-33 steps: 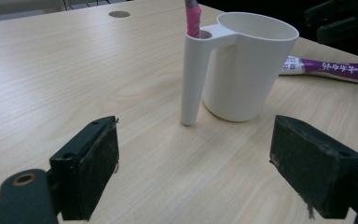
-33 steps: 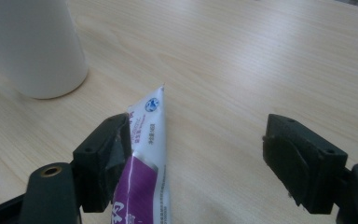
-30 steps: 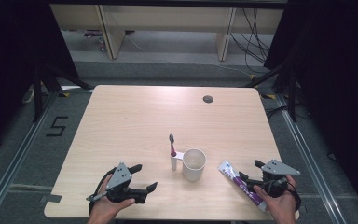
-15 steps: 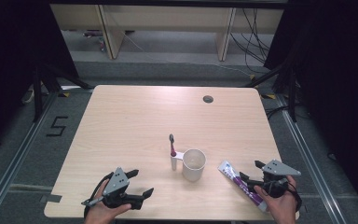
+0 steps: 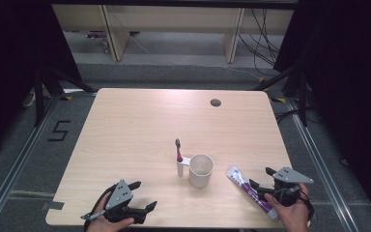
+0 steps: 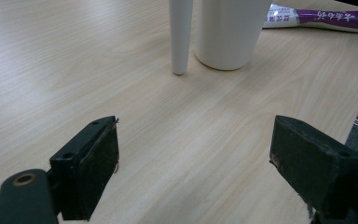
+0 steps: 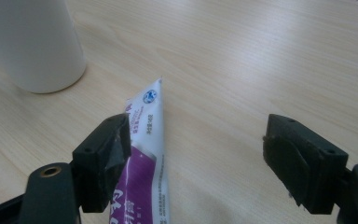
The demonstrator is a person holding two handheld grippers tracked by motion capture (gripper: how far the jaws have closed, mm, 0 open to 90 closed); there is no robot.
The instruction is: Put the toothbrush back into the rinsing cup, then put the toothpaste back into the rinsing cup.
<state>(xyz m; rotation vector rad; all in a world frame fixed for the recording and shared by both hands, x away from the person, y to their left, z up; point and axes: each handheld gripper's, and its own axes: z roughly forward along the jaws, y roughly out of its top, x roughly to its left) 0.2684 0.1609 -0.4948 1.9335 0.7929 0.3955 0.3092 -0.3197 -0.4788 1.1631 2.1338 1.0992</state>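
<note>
The white cup (image 5: 201,170) stands upright on the wooden table (image 5: 140,125), toward the near edge, and serves as the marker for everything else. Just beside the cup, on its left in the high view, a toothbrush (image 5: 178,157) with a white handle and a dark pink-tinged head stands upright; whether it touches the cup cannot be told. To the right of the cup, near it but apart, a purple and white toothpaste tube (image 5: 250,191) lies flat on the wood, its crimped end pointing toward the cup and its other end running toward the near right corner. The right gripper (image 5: 259,178) sits low at the far end of that tube from the cup, held in the person's right hand (image 5: 290,212); in the right gripper view its jaws stand wide apart, the tube (image 7: 144,154) lying by the left jaw and passing under it, with bare table between the two pads and nothing clamped. The left gripper (image 5: 144,195) is well to the left of the cup, at the near edge, in the person's left hand (image 5: 108,222); in the left gripper view its jaws are spread wide over bare wood, with the cup (image 6: 230,32) and the toothbrush handle (image 6: 180,35) ahead of them.
</note>
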